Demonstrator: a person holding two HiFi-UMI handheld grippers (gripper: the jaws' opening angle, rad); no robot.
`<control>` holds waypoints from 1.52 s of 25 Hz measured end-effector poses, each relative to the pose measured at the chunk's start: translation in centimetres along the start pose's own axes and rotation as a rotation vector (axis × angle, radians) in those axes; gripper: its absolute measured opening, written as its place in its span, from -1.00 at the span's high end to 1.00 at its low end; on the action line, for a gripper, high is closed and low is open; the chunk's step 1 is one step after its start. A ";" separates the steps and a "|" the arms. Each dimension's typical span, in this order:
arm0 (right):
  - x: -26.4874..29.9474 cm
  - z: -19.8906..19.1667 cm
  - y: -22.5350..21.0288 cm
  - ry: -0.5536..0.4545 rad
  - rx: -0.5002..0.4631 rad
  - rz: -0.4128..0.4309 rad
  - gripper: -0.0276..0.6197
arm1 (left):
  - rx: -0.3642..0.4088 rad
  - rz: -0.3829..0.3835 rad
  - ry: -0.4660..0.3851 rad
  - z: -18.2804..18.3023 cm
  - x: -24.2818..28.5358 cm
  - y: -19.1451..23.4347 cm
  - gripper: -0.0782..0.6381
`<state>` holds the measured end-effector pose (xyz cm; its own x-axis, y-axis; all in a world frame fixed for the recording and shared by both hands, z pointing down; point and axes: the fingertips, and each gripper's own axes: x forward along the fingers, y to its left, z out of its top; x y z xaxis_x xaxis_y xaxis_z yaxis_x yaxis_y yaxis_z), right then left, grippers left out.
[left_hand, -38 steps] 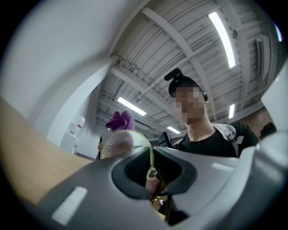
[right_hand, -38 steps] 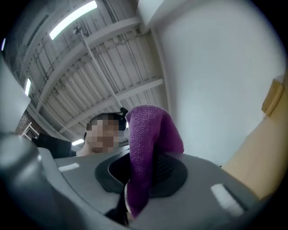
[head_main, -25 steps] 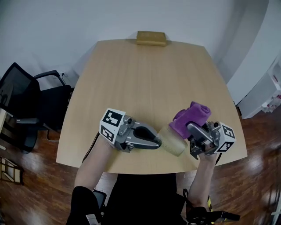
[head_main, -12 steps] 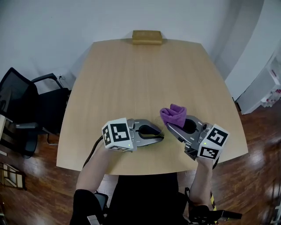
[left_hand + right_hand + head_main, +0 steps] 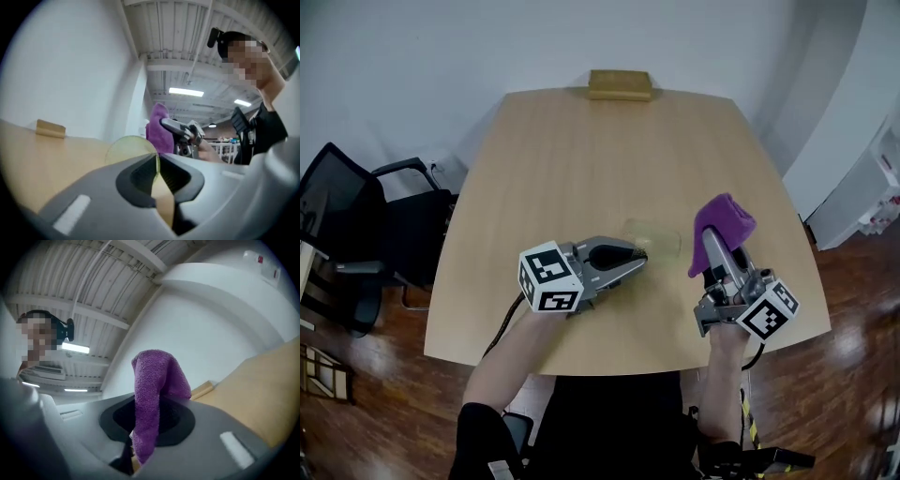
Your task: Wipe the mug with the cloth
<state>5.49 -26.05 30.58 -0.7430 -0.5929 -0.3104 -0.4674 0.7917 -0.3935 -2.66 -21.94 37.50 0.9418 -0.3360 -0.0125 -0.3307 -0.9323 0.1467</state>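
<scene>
Left gripper (image 5: 636, 259) is clamped on the mug (image 5: 654, 238) – the left gripper view shows the jaws pinched together on the thin wall of the translucent yellow-green mug (image 5: 131, 148), whose round body sticks out past the jaw tips. In the head view the mug is above the middle of the wooden table (image 5: 581, 159), just ahead of the left jaws; whether it touches the tabletop can't be told. Right gripper (image 5: 715, 246) grips the purple cloth (image 5: 723, 220) – the jaws close on the cloth (image 5: 154, 399), which stands up out of them in a folded hump. Cloth sits just right of the mug, with a thin gap in the head view. A tan box (image 5: 620, 84) lies at the table's far edge, and a black chair (image 5: 366, 225) stands left of the table.
</scene>
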 end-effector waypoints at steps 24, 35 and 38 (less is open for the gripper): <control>3.5 -6.1 3.8 0.085 -0.109 0.044 0.74 | -0.088 0.061 -0.168 2.3 -0.7 1.2 0.65; -2.1 3.3 1.7 -0.258 0.170 0.279 0.74 | -0.368 -0.316 -0.539 6.9 -4.4 -0.8 0.66; -1.2 1.6 3.1 -0.155 0.208 0.378 0.74 | -0.309 -0.365 -0.475 6.4 -3.0 -3.1 0.66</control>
<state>5.70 -23.10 28.39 -0.7549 -0.2956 -0.5855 -0.0594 0.9198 -0.3879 -4.86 -18.94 30.78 0.8372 -0.0950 -0.5385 0.1030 -0.9398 0.3260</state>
